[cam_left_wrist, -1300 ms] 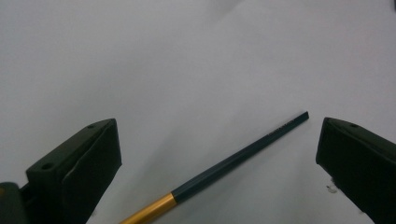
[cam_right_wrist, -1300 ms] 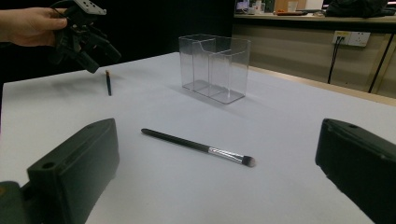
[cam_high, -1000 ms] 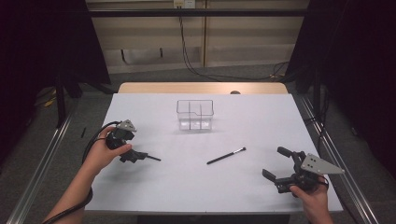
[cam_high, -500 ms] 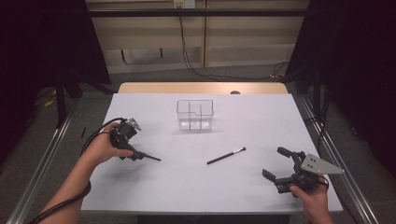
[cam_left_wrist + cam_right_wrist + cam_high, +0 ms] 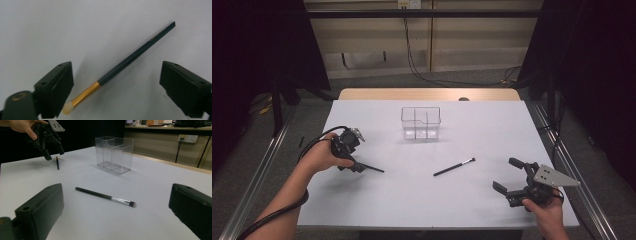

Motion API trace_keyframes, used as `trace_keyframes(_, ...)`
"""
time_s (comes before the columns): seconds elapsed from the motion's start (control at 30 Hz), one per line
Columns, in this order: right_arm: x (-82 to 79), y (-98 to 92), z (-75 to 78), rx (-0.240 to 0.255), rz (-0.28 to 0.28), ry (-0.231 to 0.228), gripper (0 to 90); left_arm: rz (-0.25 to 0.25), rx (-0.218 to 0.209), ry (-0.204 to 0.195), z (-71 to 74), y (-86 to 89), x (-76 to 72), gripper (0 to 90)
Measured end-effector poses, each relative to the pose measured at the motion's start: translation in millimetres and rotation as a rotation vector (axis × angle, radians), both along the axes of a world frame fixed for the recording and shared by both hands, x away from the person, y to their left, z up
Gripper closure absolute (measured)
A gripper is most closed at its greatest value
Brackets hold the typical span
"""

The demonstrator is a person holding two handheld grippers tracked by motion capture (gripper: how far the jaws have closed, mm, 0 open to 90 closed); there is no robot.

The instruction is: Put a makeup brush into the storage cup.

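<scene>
A: What does the left gripper (image 5: pixel 353 159) stand over?

B: A thin brush with a dark handle (image 5: pixel 135 56), a gold collar and pale bristles, which lies flat on the white table (image 5: pixel 412 200) at the person's left. In the left gripper view the brush runs slantwise between the two black jaws, bristle end close to the left jaw, handle end pointing up and to the right.

A: Are those jaws gripping it?

B: No. They have just been closing, yet both pads remain apart from the brush; the jaws stand open with the brush between them.

A: And the right gripper (image 5: pixel 514 175)?

B: It rests low at the table's right, near the front edge, held in the right hand (image 5: pixel 546 212), jaws spread wide with nothing between the pads.

A: What else lies on the table?

B: A second brush with a black handle (image 5: pixel 454 167), a silver collar and a dark tip lies near the middle, between the two grippers and well apart from both. Behind it stands a clear plastic box (image 5: pixel 421 123) with inner dividers, upright

A: What does the right gripper view show of the left hand (image 5: pixel 324 157)?

B: It appears far off at upper left, with its gripper pointing down just above the first brush
</scene>
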State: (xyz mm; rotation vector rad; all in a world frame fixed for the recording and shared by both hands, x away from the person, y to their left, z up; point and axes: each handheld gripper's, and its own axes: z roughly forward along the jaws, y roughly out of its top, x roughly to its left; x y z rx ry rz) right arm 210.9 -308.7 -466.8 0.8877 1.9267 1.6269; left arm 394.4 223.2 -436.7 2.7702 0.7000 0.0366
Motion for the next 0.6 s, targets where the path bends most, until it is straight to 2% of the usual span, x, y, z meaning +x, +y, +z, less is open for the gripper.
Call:
trace_keyframes(0.07,-0.2,-0.3,0.1,0.001,-0.001,0.001,0.0,-0.013,0.016,-0.004,-1.4,-1.3,0.3,19.4)
trace_keyframes(0.1,-0.3,-0.4,0.0,0.002,-0.003,0.003,0.0,-0.015,0.019,0.001,-1.7,-1.6,0.2,25.2)
trace_keyframes(0.17,-0.3,-0.5,-0.1,0.001,-0.002,0.003,0.0,-0.018,0.031,0.007,-3.0,-2.4,0.2,25.4)
trace_keyframes(0.2,-0.4,-0.6,-0.2,0.002,-0.003,0.002,0.0,-0.021,0.037,0.018,-3.3,-2.5,0.6,30.1)
trace_keyframes(0.3,-0.6,-0.9,-0.2,0.000,-0.003,0.002,0.0,-0.039,0.055,0.016,-3.6,-1.9,2.4,35.9)
trace_keyframes(0.37,-0.6,-1.1,-0.2,-0.001,-0.003,0.002,0.0,-0.042,0.051,0.025,-4.2,-0.9,3.5,36.3)
trace_keyframes(0.43,-0.6,-1.5,-0.3,0.000,-0.005,0.003,0.0,-0.054,0.065,0.031,-4.6,0.8,4.8,39.3)
trace_keyframes(0.6,-1.1,-2.1,-0.7,0.000,-0.007,0.007,0.0,-0.038,0.070,0.048,-8.8,5.2,5.9,42.3)
